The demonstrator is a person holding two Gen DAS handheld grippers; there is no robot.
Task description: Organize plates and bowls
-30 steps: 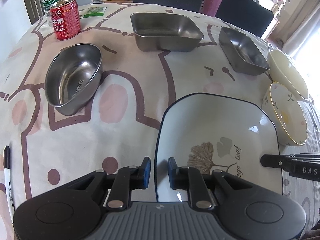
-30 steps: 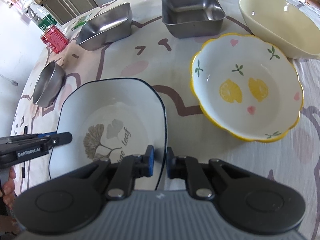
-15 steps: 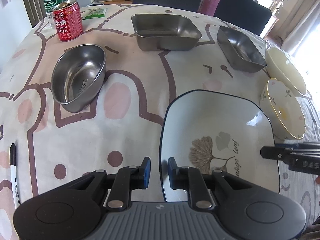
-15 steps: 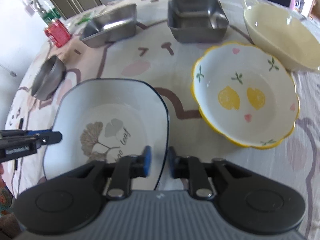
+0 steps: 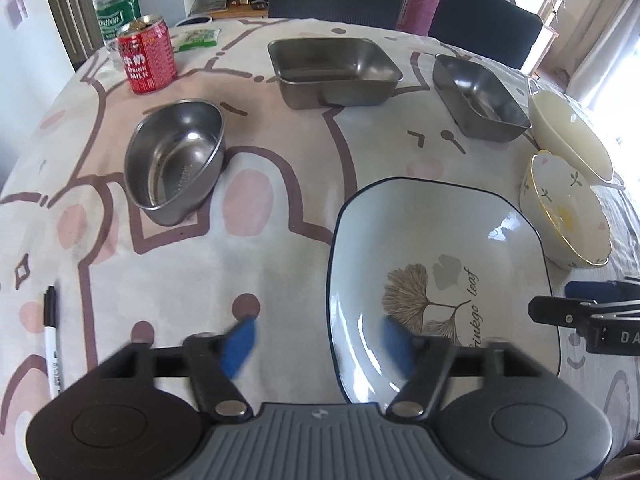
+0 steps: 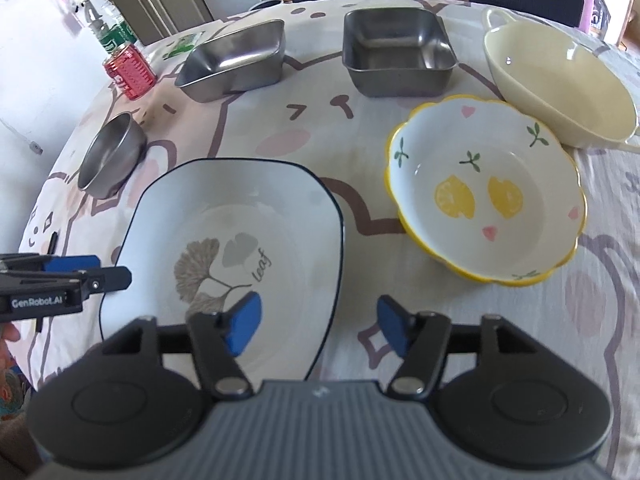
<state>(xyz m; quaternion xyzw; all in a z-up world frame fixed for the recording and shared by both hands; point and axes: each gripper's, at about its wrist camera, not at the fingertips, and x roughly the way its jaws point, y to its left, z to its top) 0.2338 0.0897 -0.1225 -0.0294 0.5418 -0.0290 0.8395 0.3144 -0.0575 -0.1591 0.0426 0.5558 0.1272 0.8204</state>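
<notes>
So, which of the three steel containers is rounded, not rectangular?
The oval steel bowl, standing alone nearest the red milk can. The large steel tray and small steel tray have straight sides.

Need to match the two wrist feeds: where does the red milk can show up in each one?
Left wrist: red milk can stands upper left, in front of the water bottle.
Right wrist: the can is at the far left, upper part, again beside the bottle.
Shared landmark: the oval steel bowl sits nearer the camera than the can in both.
</notes>
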